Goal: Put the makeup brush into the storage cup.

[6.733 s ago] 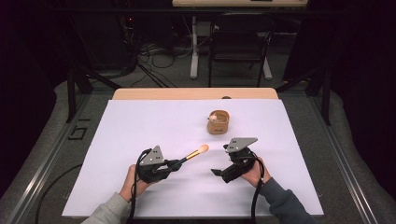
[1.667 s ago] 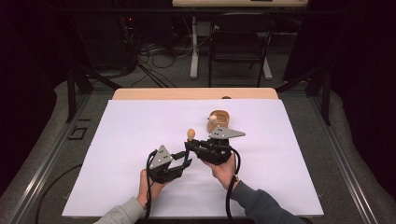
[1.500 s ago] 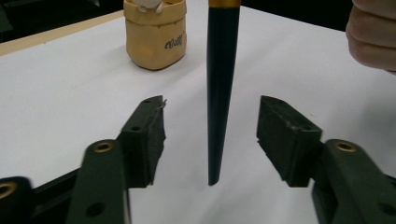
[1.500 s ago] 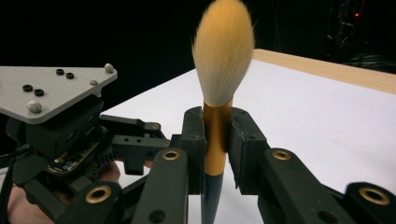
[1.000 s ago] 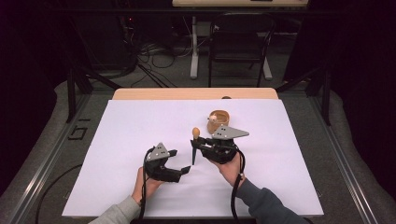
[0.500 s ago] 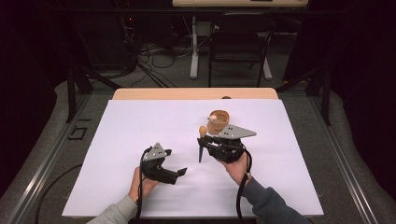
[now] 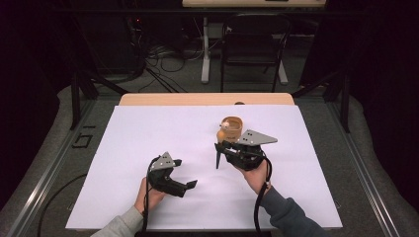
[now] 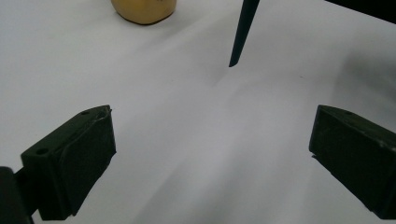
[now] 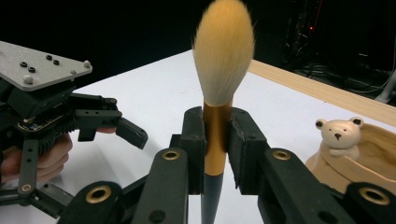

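A makeup brush [image 9: 224,51] with pale orange bristles, a gold ferrule and a dark handle stands upright, bristles up. My right gripper [image 9: 217,140] is shut on its ferrule. In the high view the brush [image 7: 218,157] hangs over the white sheet just in front of a tan ceramic holder [image 7: 231,126] with a small bear figure [image 9: 338,133]. My left gripper [image 7: 185,173] sits nearer the person, to the left. Its jaws have just been opening and stand wide with nothing between them [image 8: 212,158]. The brush's handle tip [image 8: 238,42] points down beyond them.
A white sheet [image 7: 148,133] covers the table, with a wooden edge [image 7: 197,98] at the far side. A dark floor with cables and a chair [image 7: 252,44] lies beyond. Metal rails run along both sides of the table.
The brush has passed from my left gripper to my right. The right gripper has carried it upright to the right, toward the holder. My left gripper has opened and drawn back toward the person.
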